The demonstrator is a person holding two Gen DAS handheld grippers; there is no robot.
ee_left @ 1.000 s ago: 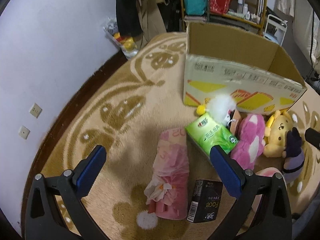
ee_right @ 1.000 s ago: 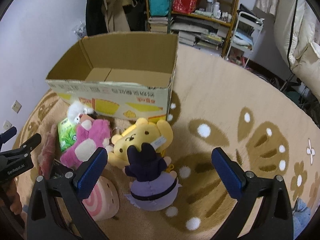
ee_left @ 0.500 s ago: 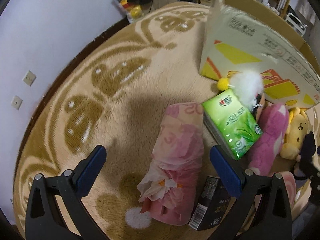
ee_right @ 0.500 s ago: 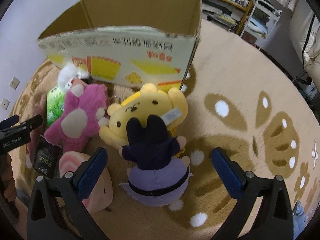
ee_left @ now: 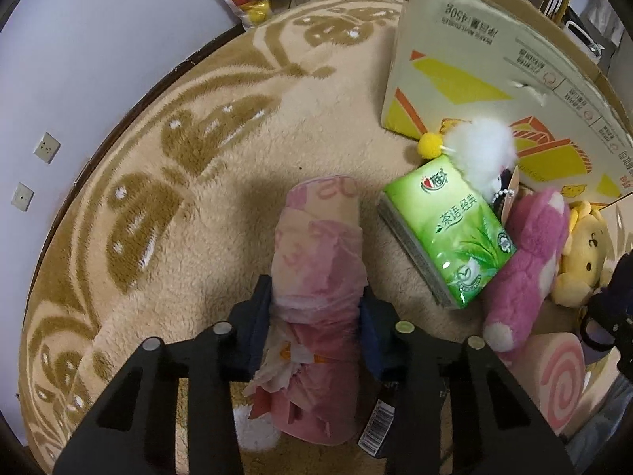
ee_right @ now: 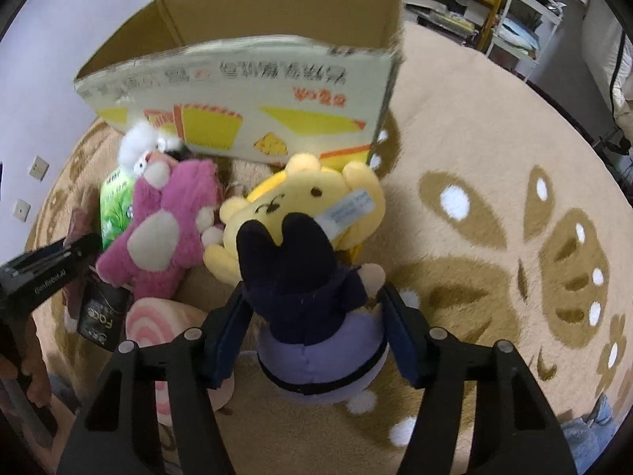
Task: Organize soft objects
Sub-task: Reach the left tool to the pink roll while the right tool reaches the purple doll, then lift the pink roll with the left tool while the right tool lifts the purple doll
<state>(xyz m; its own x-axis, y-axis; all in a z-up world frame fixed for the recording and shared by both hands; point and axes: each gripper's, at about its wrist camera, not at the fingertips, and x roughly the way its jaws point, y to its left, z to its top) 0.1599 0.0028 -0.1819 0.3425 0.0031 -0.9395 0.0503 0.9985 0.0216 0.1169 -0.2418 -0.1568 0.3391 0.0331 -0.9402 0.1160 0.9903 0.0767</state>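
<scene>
Left gripper (ee_left: 315, 318): a second ago it hung wide open above the floor; now its blue pads are closed against both sides of the pink crinkly plastic tissue pack (ee_left: 320, 277), which lies lengthwise on the beige patterned carpet (ee_left: 178, 206).
Right gripper (ee_right: 312, 326): also wide open a second ago, it has come down and now pinches the dark navy and purple plush doll (ee_right: 312, 297) at the body, with the doll's base on the carpet.
Change: both went from hovering to gripping at once, and neither object looks lifted yet.
Meaning for task: two soft things are probably secured for transfer, and the open cardboard box with yellow printing (ee_right: 253, 91), standing just behind the pile, is the likely destination.
Waiting: the green tea-print tissue pack (ee_left: 451, 233), magenta plush bear (ee_right: 166, 225), yellow plush dog (ee_right: 304, 202), and pink swirl roll cushion (ee_left: 561, 376) lie loose beside the box.
</scene>
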